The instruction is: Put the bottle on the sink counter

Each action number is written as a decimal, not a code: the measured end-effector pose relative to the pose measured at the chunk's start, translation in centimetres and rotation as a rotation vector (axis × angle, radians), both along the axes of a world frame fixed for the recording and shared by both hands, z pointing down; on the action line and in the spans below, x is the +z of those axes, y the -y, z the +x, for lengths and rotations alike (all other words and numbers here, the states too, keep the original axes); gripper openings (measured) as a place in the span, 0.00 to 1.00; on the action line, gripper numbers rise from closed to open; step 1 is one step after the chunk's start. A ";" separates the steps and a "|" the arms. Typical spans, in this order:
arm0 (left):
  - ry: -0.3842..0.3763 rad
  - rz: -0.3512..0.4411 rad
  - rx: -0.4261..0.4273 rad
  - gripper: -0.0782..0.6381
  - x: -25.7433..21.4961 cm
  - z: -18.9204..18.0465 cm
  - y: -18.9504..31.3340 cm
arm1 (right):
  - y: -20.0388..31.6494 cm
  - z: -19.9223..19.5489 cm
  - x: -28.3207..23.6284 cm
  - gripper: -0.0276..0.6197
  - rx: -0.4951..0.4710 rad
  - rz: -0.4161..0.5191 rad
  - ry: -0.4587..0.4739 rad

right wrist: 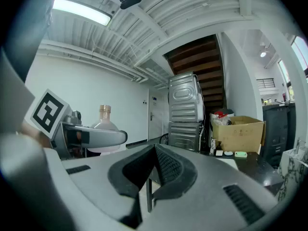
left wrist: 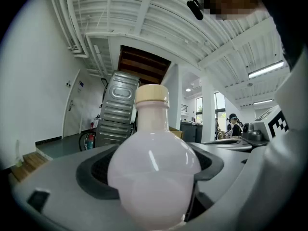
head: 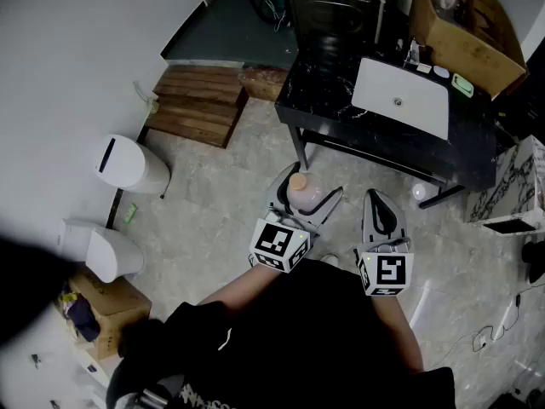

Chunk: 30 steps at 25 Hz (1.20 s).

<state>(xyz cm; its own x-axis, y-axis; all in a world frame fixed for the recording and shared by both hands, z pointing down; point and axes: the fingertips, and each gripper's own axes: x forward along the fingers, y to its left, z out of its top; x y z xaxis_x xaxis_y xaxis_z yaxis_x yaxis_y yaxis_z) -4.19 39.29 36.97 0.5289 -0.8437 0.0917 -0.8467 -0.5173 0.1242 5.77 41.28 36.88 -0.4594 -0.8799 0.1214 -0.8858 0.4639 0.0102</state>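
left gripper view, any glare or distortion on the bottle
Left gripper view: the bottle bulges large through the wide-angle lens, a thin white glare streak on its belly, corners dark; right gripper view: the ceiling light strip is blown out.

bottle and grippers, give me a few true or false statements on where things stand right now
1. The left gripper holds the bottle upright by its round body. True.
2. The sink counter is black, with a white basin set in it. True.
3. The bottle already stands on the sink counter. False: it is in the left gripper, over the floor and short of the counter.
4. Both grippers grip the bottle. False: the right gripper is beside the left one, its jaws together with nothing between them.
5. The bottle's cap is off. False: a tan cap sits on its neck.
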 end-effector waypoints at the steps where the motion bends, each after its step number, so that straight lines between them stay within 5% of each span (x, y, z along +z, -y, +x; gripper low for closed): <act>1: 0.001 0.006 -0.006 0.67 0.1 0.1 0.3 | 0.1 0.3 0.2 0.10 -0.001 0.001 0.009; 4: 0.004 0.014 -0.023 0.67 0.5 0.2 0.9 | 0.4 1.3 0.7 0.10 0.001 0.003 0.023; 10: 0.008 0.000 -0.054 0.67 1.1 -1.3 2.8 | 0.8 2.1 1.4 0.10 0.013 0.028 -0.101; 16: -0.004 -0.010 -0.040 0.67 1.9 -1.1 6.9 | 3.9 3.1 1.9 0.10 0.016 0.019 -0.075; 30: -0.013 -0.018 0.001 0.67 3.1 -2.5 25.0 | 20.2 1.1 2.9 0.10 0.030 -0.044 -0.079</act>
